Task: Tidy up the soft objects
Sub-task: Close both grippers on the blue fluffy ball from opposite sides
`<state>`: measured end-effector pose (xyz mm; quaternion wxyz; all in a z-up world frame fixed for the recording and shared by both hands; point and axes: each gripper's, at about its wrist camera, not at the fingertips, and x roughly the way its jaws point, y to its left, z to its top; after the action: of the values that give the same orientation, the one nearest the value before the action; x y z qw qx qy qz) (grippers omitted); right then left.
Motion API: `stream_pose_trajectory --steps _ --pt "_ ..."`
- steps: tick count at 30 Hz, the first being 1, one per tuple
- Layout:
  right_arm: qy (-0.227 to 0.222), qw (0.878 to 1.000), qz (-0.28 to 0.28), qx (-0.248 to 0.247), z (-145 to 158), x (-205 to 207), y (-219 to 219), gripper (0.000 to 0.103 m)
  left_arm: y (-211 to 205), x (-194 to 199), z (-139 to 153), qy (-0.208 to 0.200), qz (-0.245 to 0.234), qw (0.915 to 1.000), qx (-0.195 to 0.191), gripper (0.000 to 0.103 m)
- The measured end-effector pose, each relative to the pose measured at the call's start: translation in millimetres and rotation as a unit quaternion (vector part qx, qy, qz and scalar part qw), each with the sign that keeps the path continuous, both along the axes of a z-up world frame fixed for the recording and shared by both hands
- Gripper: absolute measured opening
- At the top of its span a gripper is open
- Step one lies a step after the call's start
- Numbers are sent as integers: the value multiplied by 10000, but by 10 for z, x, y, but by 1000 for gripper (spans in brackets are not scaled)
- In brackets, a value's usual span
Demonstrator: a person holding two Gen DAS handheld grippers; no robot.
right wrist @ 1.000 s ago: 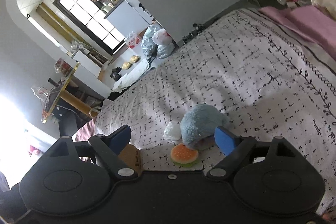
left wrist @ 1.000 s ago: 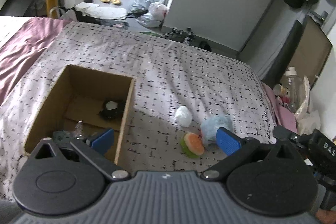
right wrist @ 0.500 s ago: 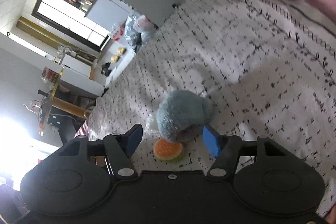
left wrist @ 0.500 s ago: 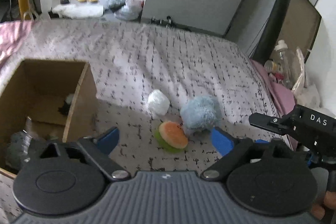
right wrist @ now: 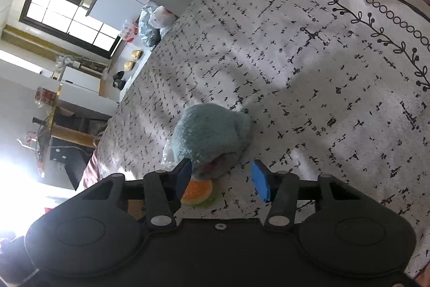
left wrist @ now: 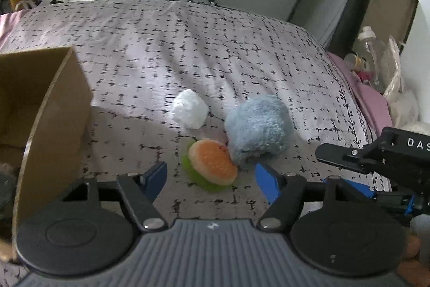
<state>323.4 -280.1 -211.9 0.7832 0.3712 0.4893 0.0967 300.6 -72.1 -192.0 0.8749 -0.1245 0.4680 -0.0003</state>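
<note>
Over the last second both grippers have closed in on the three toys left on the bed [left wrist: 215, 50]. The left gripper [left wrist: 211, 178] has swung away from the box [left wrist: 53, 109], which has slid from the middle of its view to the left edge, and now hangs released with its jaws spread on either side of the burger [left wrist: 212, 164]. The right gripper [right wrist: 221, 179] has dropped much nearer to the blue plush [right wrist: 211, 135], which now fills far more of its view; it too is released, jaws apart, the left pad just touching the fur and nothing grasped.

The burger lies against the blue plush, and the white ball [left wrist: 190, 112] sits just beyond them, all to the right of the box. Something dark shows low in the box, too cut off to name.

My reading: a drop-off is finished and a fresh pick is starting, probably two at once, burger left and plush right. Because the two toys touch, closing on one may nudge the other.
</note>
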Motion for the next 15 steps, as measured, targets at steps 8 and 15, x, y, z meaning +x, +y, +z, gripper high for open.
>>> stream_pose_trajectory --steps 8,15 --pt "156 9998 -86 -67 -117 80 -16 51 -165 248 -162 92 -242 9996 74 72" --pt "297 9992 -222 -122 -209 128 -63 51 -210 372 -205 -5 -449 9987 226 72"
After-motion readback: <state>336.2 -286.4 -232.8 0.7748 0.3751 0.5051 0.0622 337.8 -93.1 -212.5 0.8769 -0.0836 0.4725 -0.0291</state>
